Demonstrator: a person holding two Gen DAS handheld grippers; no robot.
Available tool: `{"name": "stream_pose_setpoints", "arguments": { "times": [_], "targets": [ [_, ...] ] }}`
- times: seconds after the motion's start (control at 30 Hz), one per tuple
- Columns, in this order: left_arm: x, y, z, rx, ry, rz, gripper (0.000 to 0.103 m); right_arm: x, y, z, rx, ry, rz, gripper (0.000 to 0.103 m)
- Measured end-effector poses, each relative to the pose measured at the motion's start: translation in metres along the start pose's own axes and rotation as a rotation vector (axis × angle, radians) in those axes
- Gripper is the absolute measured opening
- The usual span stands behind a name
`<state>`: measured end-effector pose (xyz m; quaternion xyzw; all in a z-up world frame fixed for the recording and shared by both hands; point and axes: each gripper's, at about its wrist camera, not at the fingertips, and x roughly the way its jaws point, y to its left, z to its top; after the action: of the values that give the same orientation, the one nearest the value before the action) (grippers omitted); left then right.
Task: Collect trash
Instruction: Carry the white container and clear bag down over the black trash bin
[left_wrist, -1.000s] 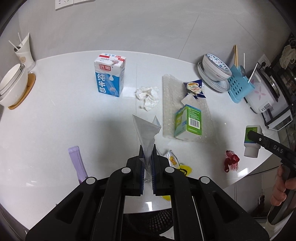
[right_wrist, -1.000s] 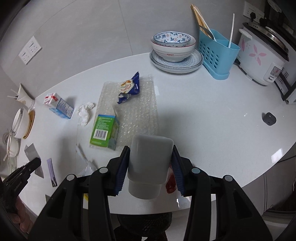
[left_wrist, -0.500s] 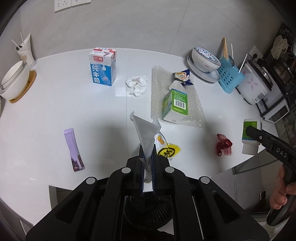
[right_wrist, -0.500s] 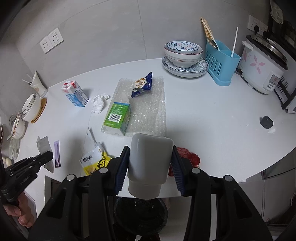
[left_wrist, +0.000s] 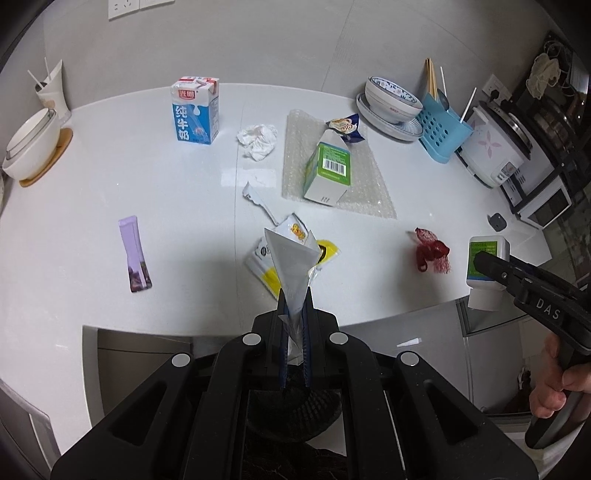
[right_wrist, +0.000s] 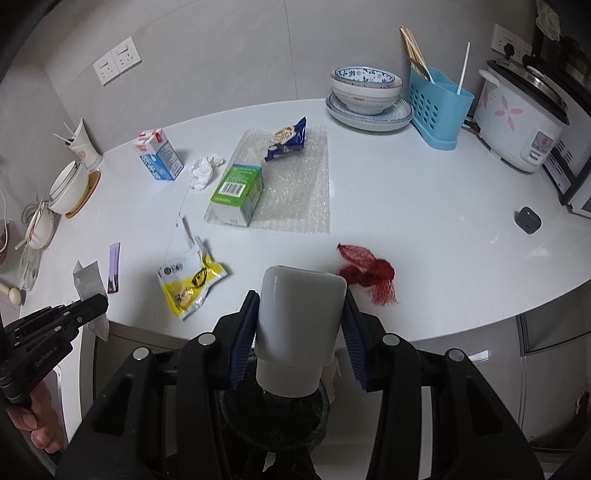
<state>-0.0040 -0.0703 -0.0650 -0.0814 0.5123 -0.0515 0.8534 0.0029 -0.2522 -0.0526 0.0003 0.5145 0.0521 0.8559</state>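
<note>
My left gripper (left_wrist: 294, 306) is shut on a crumpled silver foil wrapper (left_wrist: 291, 266), held past the table's front edge above a dark mesh bin (left_wrist: 295, 410). My right gripper (right_wrist: 300, 295) is shut on a white plastic bottle (right_wrist: 299, 321), also over the bin (right_wrist: 273, 417). On the white table (left_wrist: 92, 206) lie a blue milk carton (left_wrist: 195, 110), a tissue (left_wrist: 258, 140), a green box (left_wrist: 328, 170) on bubble wrap (left_wrist: 365, 192), a blue snack wrapper (left_wrist: 345, 125), a purple sachet (left_wrist: 135, 254), a yellow packet (left_wrist: 262, 269) and a red net (left_wrist: 430, 254).
At the back right stand stacked bowls (right_wrist: 365, 88), a blue cutlery holder (right_wrist: 439, 107) and a rice cooker (right_wrist: 521, 118). A small dark object (right_wrist: 528, 219) lies near the right edge. White bowls (left_wrist: 31, 147) and a cup with sticks (left_wrist: 51, 92) stand at the left.
Both grippers have drawn back from over the table to beyond its front edge, each carrying its item. The bin now shows beneath both. The table items have not moved.
</note>
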Motion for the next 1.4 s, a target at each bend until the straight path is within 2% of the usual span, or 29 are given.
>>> {"name": "stream_pose_setpoints", "arguments": {
  "times": [0.6,0.73,0.97,1.1,1.4],
  "targets": [
    [0.024,-0.015,-0.077,0.001,0.036,-0.014,0.005,0.020,-0.012,-0.075,-0.009,0.034,0.047,0.042],
    [0.036,-0.014,-0.094,-0.007,0.050,-0.015,0.005,0.028,-0.011,-0.093,-0.014,0.039,0.033,0.042],
    [0.053,-0.012,-0.114,-0.008,0.055,-0.011,0.005,0.053,-0.010,-0.122,-0.018,0.082,0.048,0.042],
    [0.066,-0.007,-0.125,-0.028,0.064,-0.032,0.005,0.069,-0.009,-0.137,-0.018,0.111,0.063,0.042],
    [0.112,-0.002,-0.148,-0.050,0.104,-0.051,0.005,0.107,-0.009,-0.168,-0.010,0.171,0.061,0.042]
  ]
}}
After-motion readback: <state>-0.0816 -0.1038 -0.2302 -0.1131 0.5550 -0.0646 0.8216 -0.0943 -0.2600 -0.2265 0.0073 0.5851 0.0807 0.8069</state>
